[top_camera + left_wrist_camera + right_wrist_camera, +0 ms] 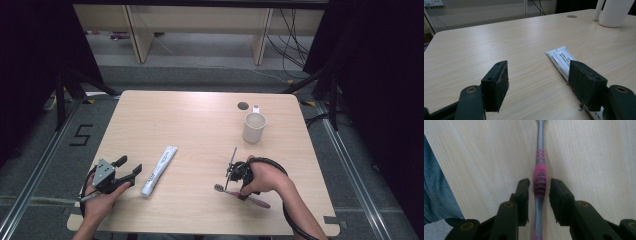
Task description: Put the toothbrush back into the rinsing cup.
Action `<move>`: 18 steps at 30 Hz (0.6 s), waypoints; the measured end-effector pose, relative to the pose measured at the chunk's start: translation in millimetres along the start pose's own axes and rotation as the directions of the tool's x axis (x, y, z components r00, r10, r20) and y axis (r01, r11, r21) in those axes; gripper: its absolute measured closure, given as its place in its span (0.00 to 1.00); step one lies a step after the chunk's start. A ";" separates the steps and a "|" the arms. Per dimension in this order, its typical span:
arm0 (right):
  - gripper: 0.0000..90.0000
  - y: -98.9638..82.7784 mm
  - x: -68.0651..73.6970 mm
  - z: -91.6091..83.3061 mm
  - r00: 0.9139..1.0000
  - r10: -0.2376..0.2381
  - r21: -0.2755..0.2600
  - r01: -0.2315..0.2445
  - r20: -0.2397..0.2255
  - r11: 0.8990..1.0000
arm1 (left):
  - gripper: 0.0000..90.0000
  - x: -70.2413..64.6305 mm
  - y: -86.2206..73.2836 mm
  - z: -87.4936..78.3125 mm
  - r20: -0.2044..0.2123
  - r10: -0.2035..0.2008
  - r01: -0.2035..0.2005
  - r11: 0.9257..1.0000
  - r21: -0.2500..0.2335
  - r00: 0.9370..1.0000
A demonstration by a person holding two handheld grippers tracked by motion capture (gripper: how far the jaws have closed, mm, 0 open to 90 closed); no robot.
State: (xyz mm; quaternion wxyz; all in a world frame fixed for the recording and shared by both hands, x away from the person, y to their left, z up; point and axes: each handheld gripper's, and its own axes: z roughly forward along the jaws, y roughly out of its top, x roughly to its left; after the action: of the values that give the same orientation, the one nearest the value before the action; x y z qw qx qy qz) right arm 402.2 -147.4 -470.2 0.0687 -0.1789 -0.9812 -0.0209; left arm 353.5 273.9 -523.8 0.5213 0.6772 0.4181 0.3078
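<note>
The table (200, 125) carries a cup (253, 127) near its far right corner, a tube (159, 170) lying left of centre near the front, and a toothbrush (540, 182) flat near the front right. The left gripper (127, 172) rests just left of the tube, jaws wide apart with nothing between them. The right gripper (539, 190) points down over the toothbrush, jaws narrowed to either side of its pink grip, slim gaps showing, not yet clamped.
</note>
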 end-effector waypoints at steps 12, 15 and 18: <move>0.82 3.0 1.6 4.8 0.998 0.054 0.024 -0.054 0.010 0.998 | 0.36 -0.1 0.1 0.0 -0.001 0.000 0.000 1.000 0.002 1.000; 0.81 3.8 0.6 4.9 0.998 0.066 0.028 -0.066 0.011 0.997 | 0.35 -0.1 0.1 0.0 -0.001 0.002 -0.002 1.000 0.003 1.000; 0.81 5.0 -0.5 5.6 0.999 0.042 0.020 -0.042 0.010 0.999 | 0.35 -0.1 0.1 0.0 -0.001 0.001 -0.001 1.000 0.002 1.000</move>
State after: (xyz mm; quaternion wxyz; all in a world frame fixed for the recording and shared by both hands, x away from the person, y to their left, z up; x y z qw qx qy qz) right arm 403.7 -142.5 -475.8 0.0664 -0.1990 -0.9777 -0.0085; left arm 353.4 273.8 -523.7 0.5202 0.6779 0.4182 0.3081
